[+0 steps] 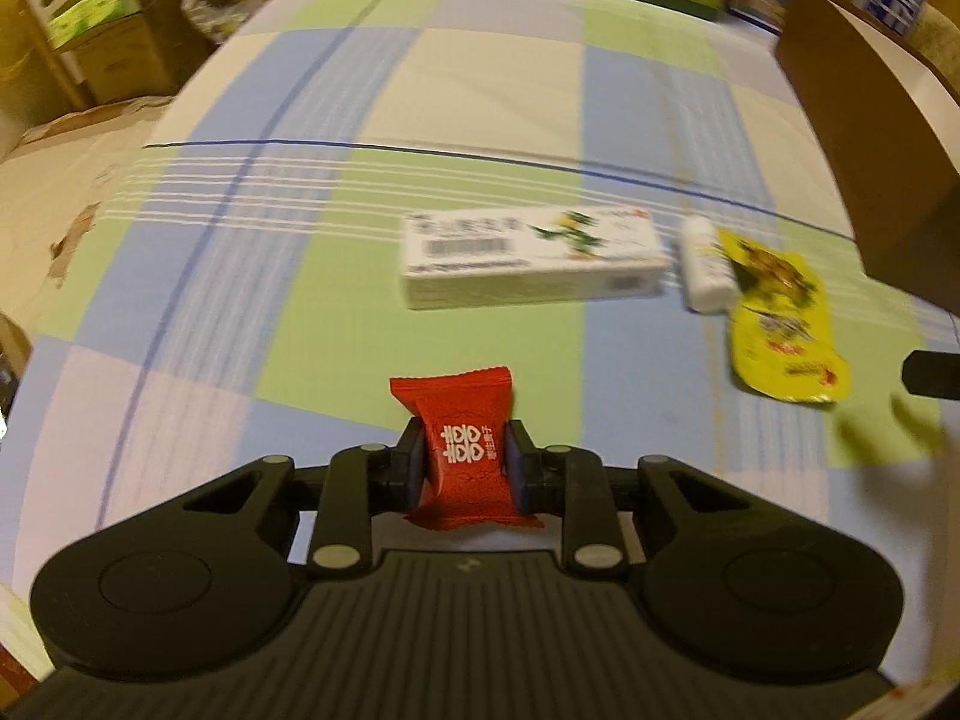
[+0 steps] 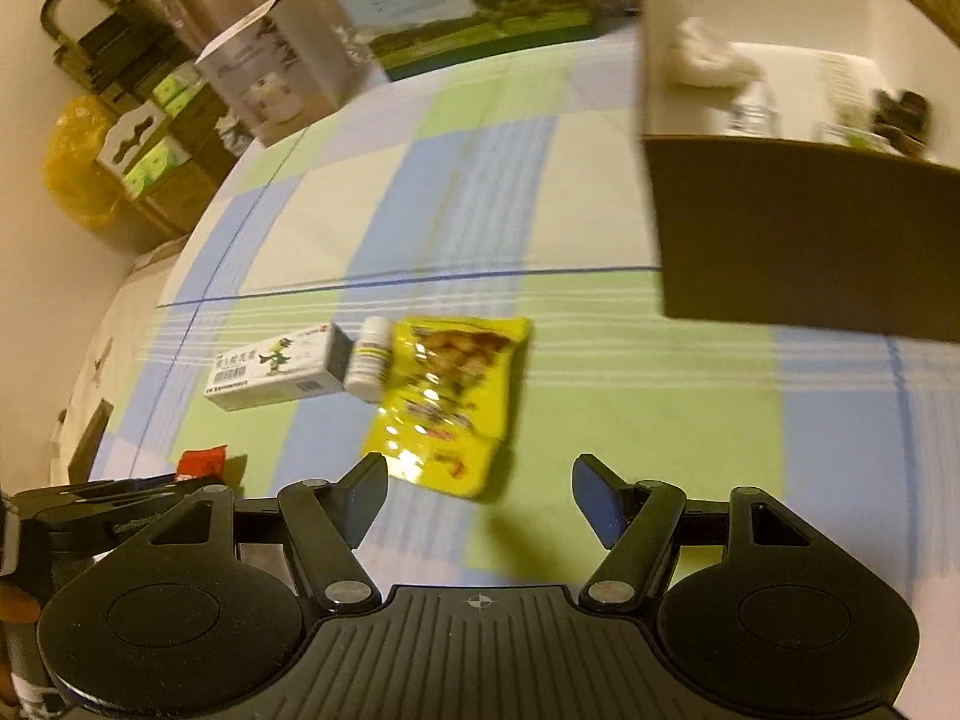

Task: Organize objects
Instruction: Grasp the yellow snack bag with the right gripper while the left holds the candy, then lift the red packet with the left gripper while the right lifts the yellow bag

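Note:
My left gripper (image 1: 463,461) is shut on a red candy packet (image 1: 461,420), held above the checked tablecloth (image 1: 300,276). Beyond it lie a white medicine box (image 1: 528,258), a small white bottle (image 1: 705,267) and a yellow snack pouch (image 1: 780,330), side by side. In the right wrist view my right gripper (image 2: 480,501) stands open with nothing between its fingers, just short of the yellow pouch (image 2: 450,396). The medicine box (image 2: 276,369) and the bottle (image 2: 369,360) lie to the pouch's left. The red packet (image 2: 201,462) and the left gripper show at the lower left.
A brown cardboard box (image 2: 798,240) with a white inside stands at the right and holds several items; its wall (image 1: 870,138) shows in the left wrist view. Cartons (image 2: 468,0) line the table's far edge. Boxes and a yellow bag (image 2: 78,162) sit beyond the left edge.

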Motion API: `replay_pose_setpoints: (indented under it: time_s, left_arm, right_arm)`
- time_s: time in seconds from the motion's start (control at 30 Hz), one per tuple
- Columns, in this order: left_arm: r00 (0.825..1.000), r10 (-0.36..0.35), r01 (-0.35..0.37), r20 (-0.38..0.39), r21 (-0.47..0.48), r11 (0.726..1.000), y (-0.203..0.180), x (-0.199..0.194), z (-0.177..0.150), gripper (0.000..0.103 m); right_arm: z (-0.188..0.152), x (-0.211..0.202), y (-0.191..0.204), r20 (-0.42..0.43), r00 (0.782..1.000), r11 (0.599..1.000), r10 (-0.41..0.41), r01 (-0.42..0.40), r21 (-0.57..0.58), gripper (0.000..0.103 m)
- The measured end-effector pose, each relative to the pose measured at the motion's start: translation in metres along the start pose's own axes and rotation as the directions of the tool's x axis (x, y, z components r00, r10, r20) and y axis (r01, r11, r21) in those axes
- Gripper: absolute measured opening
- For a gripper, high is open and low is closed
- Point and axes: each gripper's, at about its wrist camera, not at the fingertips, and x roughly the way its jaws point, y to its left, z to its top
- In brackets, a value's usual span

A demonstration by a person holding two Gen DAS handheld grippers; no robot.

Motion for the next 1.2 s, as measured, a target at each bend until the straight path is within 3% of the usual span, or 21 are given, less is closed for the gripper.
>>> replay_pose_setpoints:
  time_s: [0.3,0.63,0.77,1.03,1.2]
  left_arm:
    - [1.0,0.021,-0.021,-0.003,-0.042,0.999,0.026,0.005,0.005,0.022]
    - [1.0,0.012,-0.013,-0.017,-0.046,0.999,0.038,0.013,0.013,0.022]
    - [1.0,0.009,-0.009,-0.017,-0.037,0.999,0.036,0.015,0.015,0.022]
    - [0.999,-0.028,0.028,-0.036,-0.006,1.0,0.021,0.013,0.012,0.022]
    - [0.996,-0.07,0.072,-0.052,0.037,0.997,0.001,0.01,0.005,0.022]
  right_arm:
    - [0.018,0.051,0.014,0.0,0.998,0.998,-0.067,0.066,0.024,0.066]
    - [0.03,0.074,0.021,0.012,0.992,0.991,-0.129,0.129,0.045,0.066]
    - [0.029,0.076,0.027,0.007,0.987,0.987,-0.158,0.158,-0.025,0.061]
    - [0.01,0.06,0.013,-0.035,0.994,0.989,-0.102,0.098,-0.11,0.06]
    - [-0.008,0.037,-0.006,-0.05,0.994,0.991,-0.095,0.089,-0.104,0.059]
